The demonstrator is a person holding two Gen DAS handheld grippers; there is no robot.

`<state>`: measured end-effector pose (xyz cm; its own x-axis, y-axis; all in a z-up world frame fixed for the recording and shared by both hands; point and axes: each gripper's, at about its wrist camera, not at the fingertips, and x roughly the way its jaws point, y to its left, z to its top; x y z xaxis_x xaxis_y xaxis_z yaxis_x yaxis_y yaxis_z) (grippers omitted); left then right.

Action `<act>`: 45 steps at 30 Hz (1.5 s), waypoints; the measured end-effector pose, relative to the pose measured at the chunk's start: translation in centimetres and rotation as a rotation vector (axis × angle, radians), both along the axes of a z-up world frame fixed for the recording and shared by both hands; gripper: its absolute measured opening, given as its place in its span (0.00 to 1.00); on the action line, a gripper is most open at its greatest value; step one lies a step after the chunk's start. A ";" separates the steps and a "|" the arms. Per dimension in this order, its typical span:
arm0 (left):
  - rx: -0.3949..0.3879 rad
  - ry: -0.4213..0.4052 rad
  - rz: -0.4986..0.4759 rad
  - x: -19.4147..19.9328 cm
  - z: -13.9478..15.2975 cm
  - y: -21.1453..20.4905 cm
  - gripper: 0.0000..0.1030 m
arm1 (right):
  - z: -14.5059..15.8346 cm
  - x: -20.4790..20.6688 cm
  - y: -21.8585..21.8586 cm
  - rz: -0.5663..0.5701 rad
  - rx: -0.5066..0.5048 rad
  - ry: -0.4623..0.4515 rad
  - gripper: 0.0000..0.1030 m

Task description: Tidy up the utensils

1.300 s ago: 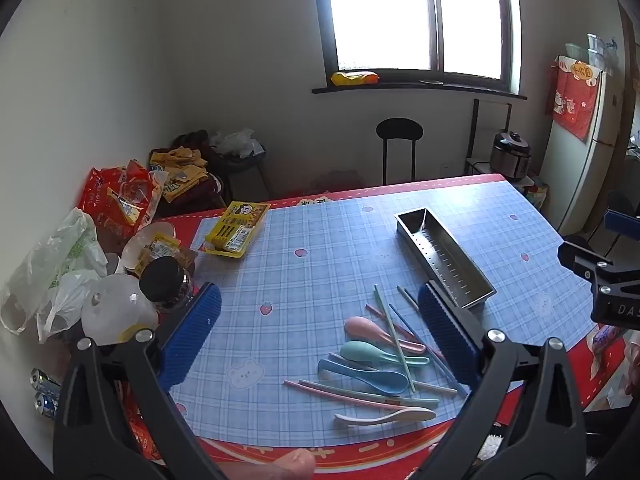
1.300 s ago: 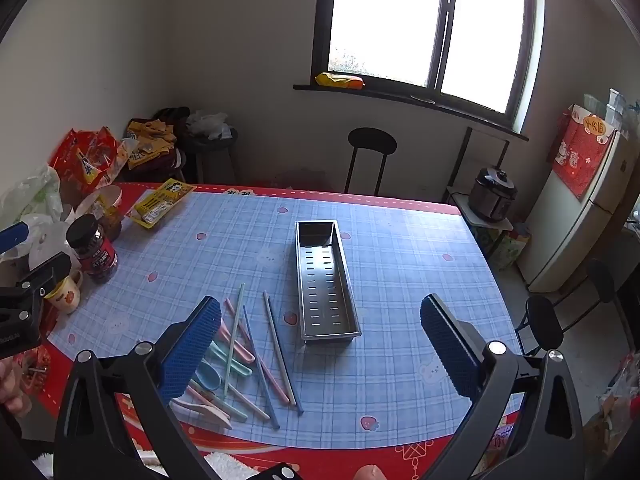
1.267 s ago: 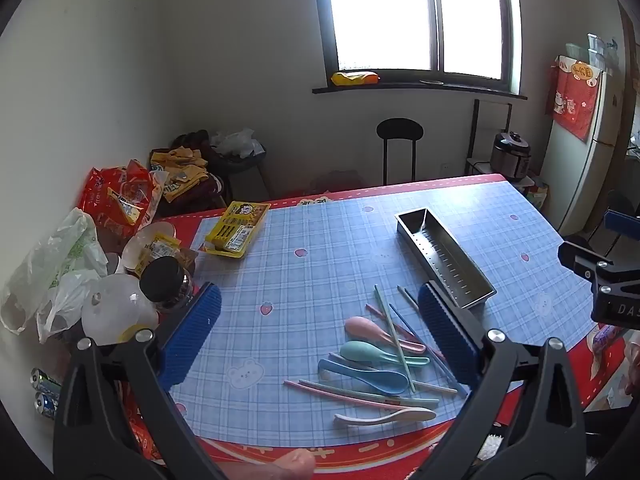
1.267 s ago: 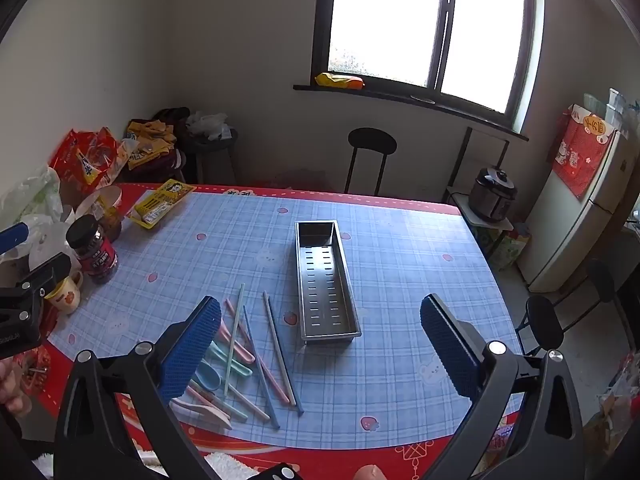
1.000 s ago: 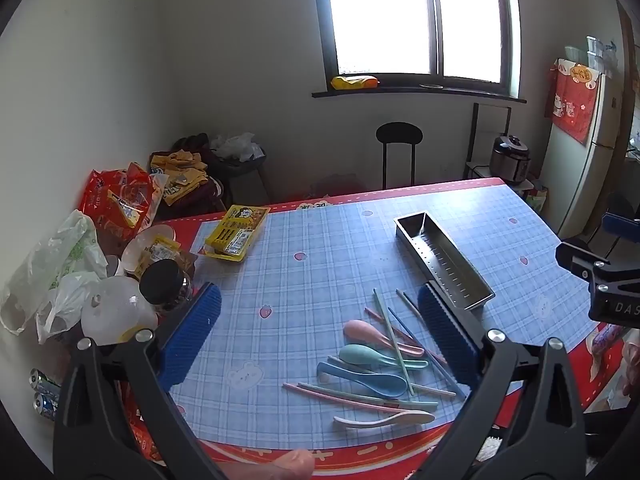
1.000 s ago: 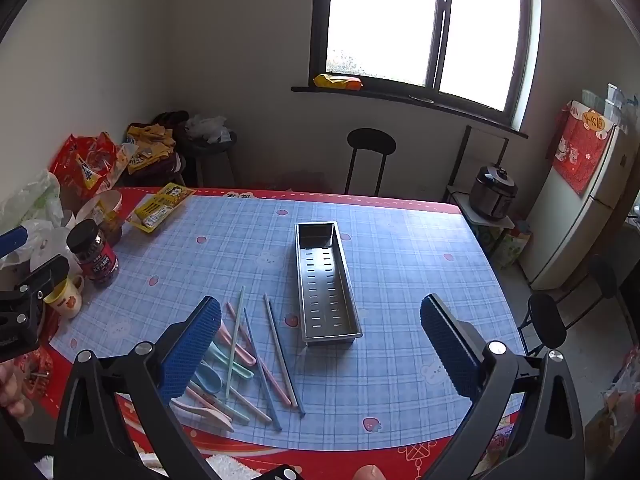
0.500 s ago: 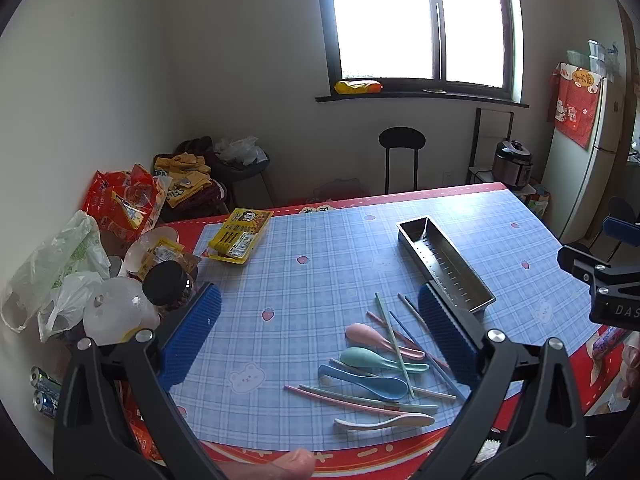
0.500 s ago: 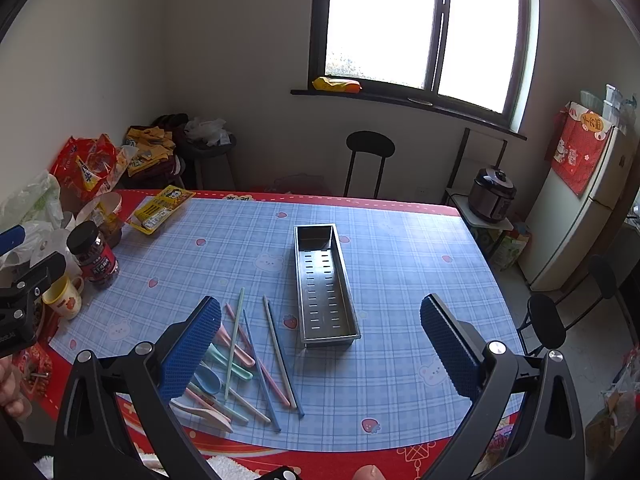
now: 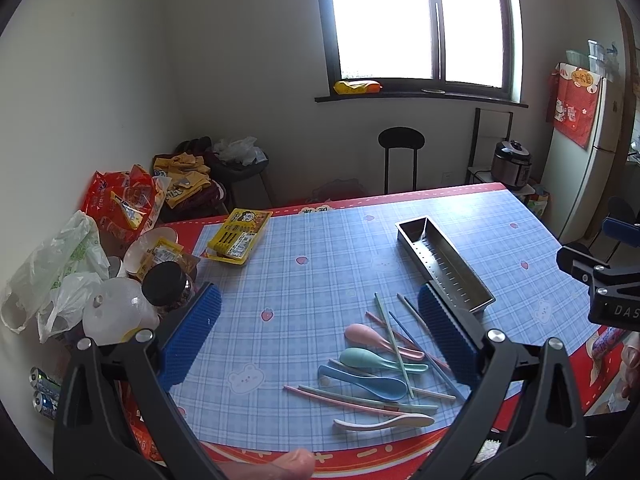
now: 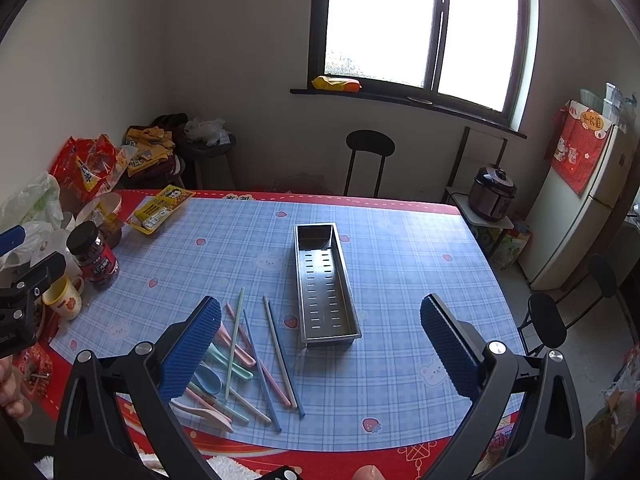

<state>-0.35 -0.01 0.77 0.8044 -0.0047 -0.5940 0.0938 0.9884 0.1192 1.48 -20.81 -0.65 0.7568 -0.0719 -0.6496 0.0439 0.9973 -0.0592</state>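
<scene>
Risen and tipped back a little since the earlier frames, both views, so that window and wall take more of each picture while the things on the surface (image 10: 400,248) lie as before. Largest first: checked blue cloth over red, with clutter of bags, a jar (image 10: 94,256) and a mug (image 10: 66,296) crowding the left edge. Then the steel tray (image 10: 325,284), empty, slotted floor bare, lying near the middle with its long axis running away from the person, near end toward the red border; seen from the left wrist view, angled away to the left. Just left of the tray, not touching it, the loose chopsticks (image 10: 276,354), fanned and crossing, mostly pointing away like the tray but splayed. Nearest the left front edge, the spoons (image 9: 372,358), pink, green, blue and a pale one, bowls to the left and handles to the right in the left wrist view, tangled under and over the chopsticks. Left gripper (image 9: 320,340) spread wide, holding nothing, hovering above the spoon heap; right gripper (image 10: 320,344) likewise spread wide and empty, above the near end of the tray. Risks, as judgement only: closing on a crossed chopstick likely to drag its neighbours or flick one toward the edge, the heap lying close to the border; thin sticks flat on cloth apt to slip from broad pads; a spoon lifted from beneath a chopstick likely to roll it; a stick dropped crosswise likely to bridge the tray's rim instead of settling inside, so worth matching to the tray's long axis first.
</scene>
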 end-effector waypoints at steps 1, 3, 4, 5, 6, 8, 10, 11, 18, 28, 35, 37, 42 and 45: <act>0.000 0.001 0.001 0.0 0.0 0.0 0.95 | -0.1 0.0 0.1 -0.001 -0.002 -0.002 0.95; 0.001 0.002 0.002 0.0 0.0 0.0 0.95 | -0.1 0.0 0.1 -0.003 -0.002 -0.001 0.95; 0.000 0.002 0.002 0.0 -0.1 0.0 0.95 | -0.2 0.1 0.1 -0.004 -0.001 0.000 0.95; 0.000 0.002 0.001 0.0 -0.1 -0.1 0.95 | -0.2 0.1 0.1 -0.004 0.000 0.002 0.95; 0.001 0.002 0.001 0.0 -0.1 0.0 0.95 | -0.2 0.2 0.2 -0.003 -0.001 0.003 0.95; 0.001 0.002 0.001 0.0 -0.1 0.0 0.95 | -0.2 0.2 0.2 -0.002 0.001 0.001 0.95; 0.001 0.001 0.002 0.0 -0.1 0.0 0.95 | -0.3 0.1 0.1 -0.002 0.001 0.001 0.95; 0.001 0.001 0.002 0.0 -0.1 0.0 0.95 | -0.3 0.1 0.1 -0.002 0.001 0.002 0.95; 0.000 0.002 0.000 0.0 -0.1 0.0 0.95 | -0.4 0.1 0.2 -0.002 0.001 0.001 0.95; 0.000 0.000 0.001 0.0 -0.1 0.1 0.95 | -0.4 0.0 0.1 -0.007 0.008 0.004 0.95; 0.000 0.001 0.000 0.0 -0.1 0.0 0.95 | -0.4 0.1 0.0 -0.006 0.008 0.006 0.95; 0.000 0.002 -0.001 0.0 -0.1 0.0 0.95 | -0.4 0.0 0.0 -0.006 0.010 0.005 0.95; -0.001 0.002 0.001 0.0 -0.1 0.1 0.95 | -0.4 -0.1 0.0 -0.006 0.012 0.004 0.95; -0.001 0.003 0.002 0.0 -0.1 0.0 0.95 | -0.4 -0.1 0.0 -0.007 0.013 0.004 0.95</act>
<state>-0.35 0.03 0.66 0.8029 -0.0036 -0.5961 0.0920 0.9888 0.1178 1.35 -20.85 -1.07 0.7536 -0.0688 -0.6537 0.0505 0.9976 -0.0468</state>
